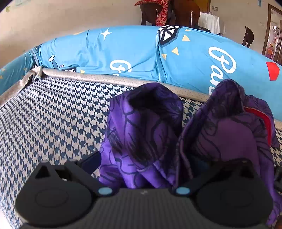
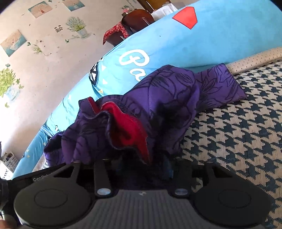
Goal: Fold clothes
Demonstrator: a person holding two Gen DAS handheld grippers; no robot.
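One purple garment [image 1: 141,126] with dark line-drawn flowers lies bunched on the houndstooth cushion [image 1: 52,114], in front of two blue printed pillows [image 1: 109,52] that stand along the back from 10 to 2 o'clock. In the left wrist view it rises in two humps, one at centre and one at 3 o'clock, with a sliver of red lining at the right edge.

The left gripper [image 1: 141,169] has its arms spread wide; cloth drapes between and over them, hiding the fingertips, so it looks open, though I cannot say whether any fold is pinched. The right gripper [image 2: 139,165] is buried in the garment [image 2: 167,91] at 6 o'clock, its fingertips hidden under dark folds, so whether it clamps the fabric cannot be told.

The right wrist view alone shows the red lining [image 2: 130,126] turned out in a broad ruffle at centre, one flat purple end reaching to 2 o'clock on the cushion [image 2: 238,132], and wall stickers [image 2: 77,26] of potted plants at 10 o'clock. A white basket [image 2: 8,165] sits at 9 o'clock; its contents are too small to make out. The left view alone shows dark wooden chairs [image 1: 183,12] at 12 o'clock, one draped with red patterned cloth [image 1: 162,14].
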